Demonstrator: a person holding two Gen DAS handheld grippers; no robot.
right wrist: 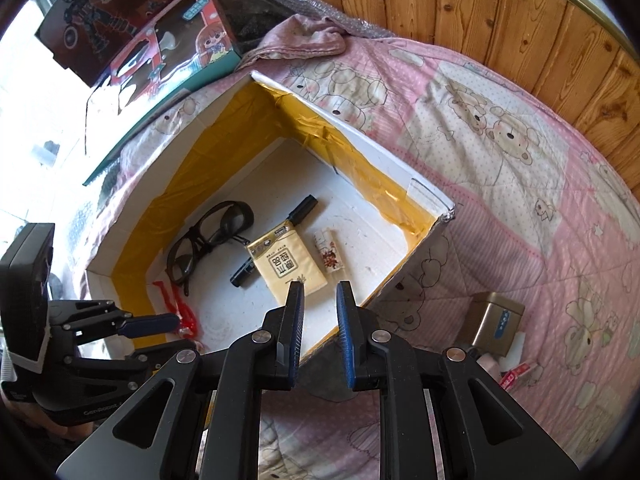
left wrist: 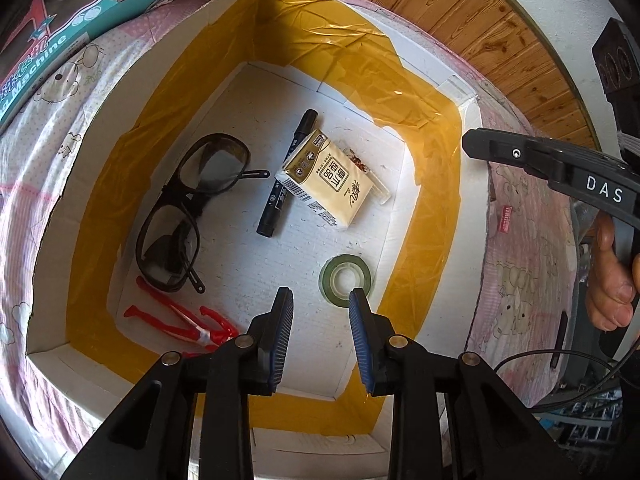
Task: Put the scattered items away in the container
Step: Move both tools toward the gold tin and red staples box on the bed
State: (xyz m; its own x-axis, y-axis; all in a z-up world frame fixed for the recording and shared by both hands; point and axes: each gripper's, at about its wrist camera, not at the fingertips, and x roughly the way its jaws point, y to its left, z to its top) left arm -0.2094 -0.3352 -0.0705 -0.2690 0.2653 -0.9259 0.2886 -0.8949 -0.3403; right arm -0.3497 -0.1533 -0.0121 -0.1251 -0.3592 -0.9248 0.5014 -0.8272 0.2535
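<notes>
A white foam box (left wrist: 404, 68) lined with yellow tape sits on a pink quilt. On its floor lie black glasses (left wrist: 188, 208), a black marker (left wrist: 288, 172), a cream tissue pack (left wrist: 328, 178) resting across the marker, a green tape roll (left wrist: 346, 278) and a red toy figure (left wrist: 180, 322). My left gripper (left wrist: 320, 304) hangs open and empty above the box floor, near the tape roll. In the right wrist view, my right gripper (right wrist: 320, 292) is open and empty over the box's near wall (right wrist: 400, 276). A small patterned lighter (right wrist: 330, 254) lies beside the tissue pack (right wrist: 288, 264).
On the quilt (right wrist: 520, 140) right of the box stand a gold tin (right wrist: 492, 324) and a small red packet (right wrist: 520, 372). Toy boxes (right wrist: 160, 40) lie beyond the box's far left corner. A wooden wall (right wrist: 480, 12) runs behind. A hand (left wrist: 612, 288) holds the right gripper's handle.
</notes>
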